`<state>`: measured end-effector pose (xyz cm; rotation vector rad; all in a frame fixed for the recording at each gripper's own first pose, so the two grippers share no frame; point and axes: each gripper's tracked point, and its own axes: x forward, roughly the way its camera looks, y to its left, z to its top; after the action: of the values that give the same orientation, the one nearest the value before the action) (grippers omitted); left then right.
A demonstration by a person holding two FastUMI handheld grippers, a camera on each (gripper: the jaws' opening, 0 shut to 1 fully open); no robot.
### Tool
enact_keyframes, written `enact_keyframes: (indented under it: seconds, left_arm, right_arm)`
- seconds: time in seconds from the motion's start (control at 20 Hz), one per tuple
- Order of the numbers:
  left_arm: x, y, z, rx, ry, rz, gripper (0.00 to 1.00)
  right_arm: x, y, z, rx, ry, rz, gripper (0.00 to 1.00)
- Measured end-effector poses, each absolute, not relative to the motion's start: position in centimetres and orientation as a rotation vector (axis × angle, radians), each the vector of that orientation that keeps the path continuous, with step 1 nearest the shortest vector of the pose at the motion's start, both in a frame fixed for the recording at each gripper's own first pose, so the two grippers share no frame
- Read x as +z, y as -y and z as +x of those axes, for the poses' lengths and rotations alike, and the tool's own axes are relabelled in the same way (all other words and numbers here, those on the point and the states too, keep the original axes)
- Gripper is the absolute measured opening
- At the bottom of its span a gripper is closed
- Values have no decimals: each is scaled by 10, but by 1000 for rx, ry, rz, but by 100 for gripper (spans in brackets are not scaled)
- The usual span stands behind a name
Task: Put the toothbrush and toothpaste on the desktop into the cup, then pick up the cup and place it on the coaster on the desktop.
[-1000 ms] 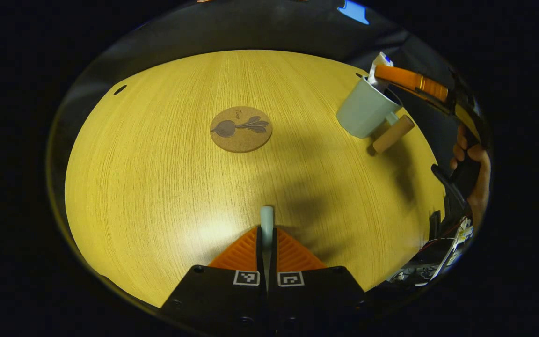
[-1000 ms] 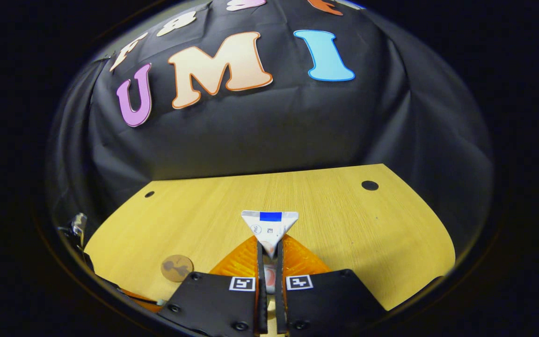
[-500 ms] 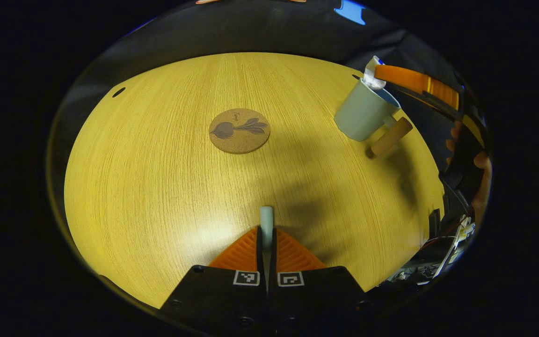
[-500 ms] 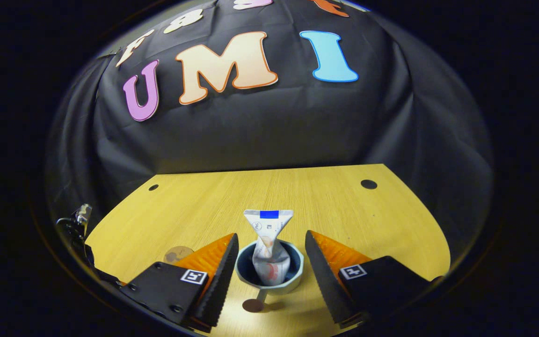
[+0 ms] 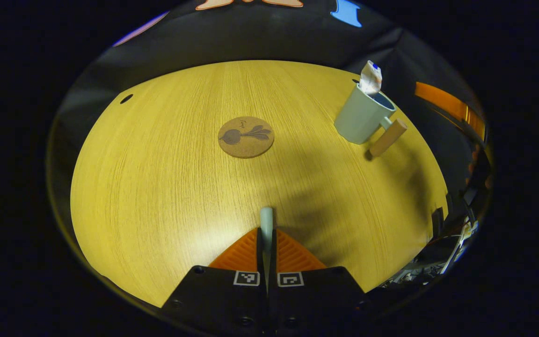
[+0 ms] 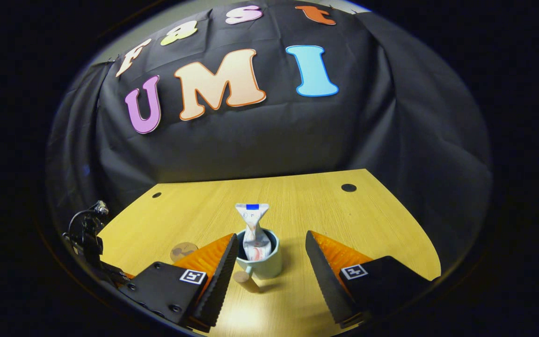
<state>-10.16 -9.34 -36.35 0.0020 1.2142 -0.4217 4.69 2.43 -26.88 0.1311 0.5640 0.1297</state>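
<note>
A pale green cup (image 5: 359, 119) with a wooden handle (image 5: 388, 138) stands upright at the table's far right. The white toothpaste tube (image 5: 371, 78) stands in it, its crimped end sticking up above the rim. My left gripper (image 5: 266, 230) is shut on the pale toothbrush (image 5: 266, 216), whose end pokes out past the fingertips, above the near table. The cork coaster (image 5: 246, 137) lies mid-table ahead of it. In the right gripper view the cup (image 6: 264, 267) with the toothpaste (image 6: 252, 224) sits just beyond my open right gripper (image 6: 271, 235), touching neither finger.
The round wooden table (image 5: 157, 187) has small holes near its far edge (image 5: 126, 98). The coaster (image 6: 184, 251) lies left of the cup in the right gripper view, with the left gripper (image 6: 87, 236) at the far left. Black cloth walls the back.
My right gripper opened, left the toothpaste standing in the cup, and drew back from it. The left gripper stays shut on the toothbrush, barely moved.
</note>
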Motion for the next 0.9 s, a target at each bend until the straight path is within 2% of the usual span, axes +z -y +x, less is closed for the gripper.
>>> enact_keyframes:
  seconds: [0.2,0.55,0.9]
  left_arm:
    - [-340,100,-88,-436,-1146,-18,0]
    - [-272,142,-45,-521,-907,-81,0]
    - [-221,183,-4,-568,-731,-143,0]
  right_arm:
    - [-269,-12,33,112,-582,137,89]
    - [-267,-1,12,101,-600,167,89]
    - [-273,4,-14,118,-634,150,89]
